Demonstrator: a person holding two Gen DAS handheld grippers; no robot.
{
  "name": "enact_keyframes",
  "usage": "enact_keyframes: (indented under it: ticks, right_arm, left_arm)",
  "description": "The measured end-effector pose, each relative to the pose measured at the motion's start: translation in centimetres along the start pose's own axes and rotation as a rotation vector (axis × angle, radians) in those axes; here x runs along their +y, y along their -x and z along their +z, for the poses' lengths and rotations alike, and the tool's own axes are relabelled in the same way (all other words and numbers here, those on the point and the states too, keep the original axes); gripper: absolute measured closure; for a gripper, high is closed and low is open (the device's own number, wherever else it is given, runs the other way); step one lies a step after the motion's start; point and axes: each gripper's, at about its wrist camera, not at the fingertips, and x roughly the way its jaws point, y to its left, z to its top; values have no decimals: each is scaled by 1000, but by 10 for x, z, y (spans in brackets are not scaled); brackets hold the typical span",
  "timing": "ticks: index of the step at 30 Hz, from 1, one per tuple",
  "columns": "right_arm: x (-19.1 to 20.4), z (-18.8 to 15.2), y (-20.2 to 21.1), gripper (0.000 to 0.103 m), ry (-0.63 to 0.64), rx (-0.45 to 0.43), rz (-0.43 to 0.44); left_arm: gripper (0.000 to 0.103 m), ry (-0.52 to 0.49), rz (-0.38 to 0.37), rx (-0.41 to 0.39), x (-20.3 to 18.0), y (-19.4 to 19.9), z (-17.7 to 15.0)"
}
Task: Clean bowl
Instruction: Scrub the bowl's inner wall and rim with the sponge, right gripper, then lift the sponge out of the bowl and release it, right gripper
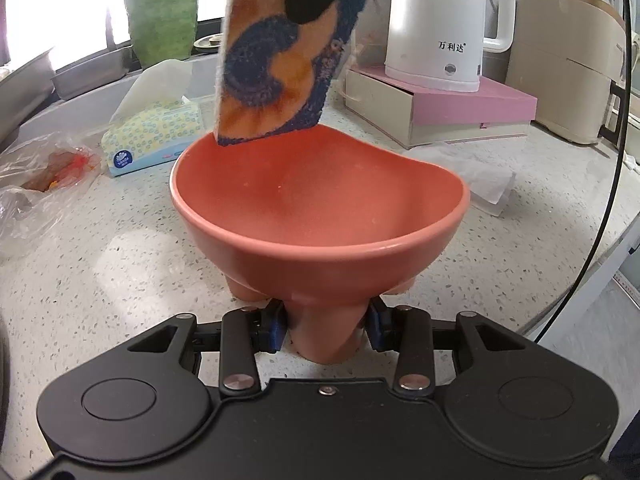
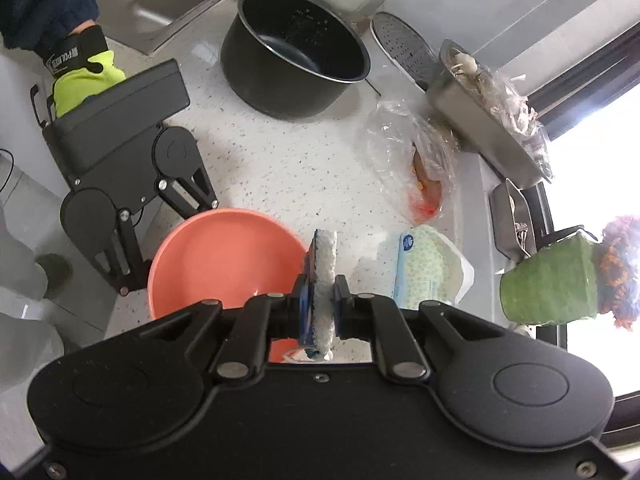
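Observation:
A salmon-pink footed bowl (image 1: 320,200) stands on the speckled counter. My left gripper (image 1: 326,326) is shut on one of the bowl's legs. My right gripper (image 2: 323,300) is shut on a sponge cloth (image 2: 325,276), blue and orange on one face and white on the other. In the left wrist view the sponge cloth (image 1: 276,68) hangs upright just above the bowl's far rim. In the right wrist view the bowl (image 2: 224,256) lies below and left of the sponge, with the left gripper's body (image 2: 124,176) behind it. The bowl's inside looks empty.
A tissue pack (image 1: 154,136) and a clear plastic bag (image 1: 40,180) lie left of the bowl. A white kettle (image 1: 444,24) on a pink box (image 1: 444,108) and a crumpled tissue (image 1: 476,180) are right. A black pot (image 2: 296,60), metal trays (image 2: 488,120) and a green cup (image 2: 552,280) stand nearby.

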Motion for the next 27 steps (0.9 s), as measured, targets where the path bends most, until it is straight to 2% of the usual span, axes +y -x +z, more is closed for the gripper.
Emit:
enact_keyframes:
  ticks: [9, 12, 16, 27]
  right_arm:
    - [-8, 20, 7, 91, 39, -67, 2]
    - [-4, 17, -12, 91, 95, -21, 0]
    - [-3, -3, -34, 92, 75, 49, 13]
    - [21, -47, -24, 92, 34, 127, 59]
  left_arm:
    - [65, 5, 15, 18, -2, 0, 4]
    - [65, -8, 17, 23, -3, 0, 5]
    - [65, 1, 19, 24, -3, 0, 4]
    - [65, 21, 0, 2, 3, 2, 0]
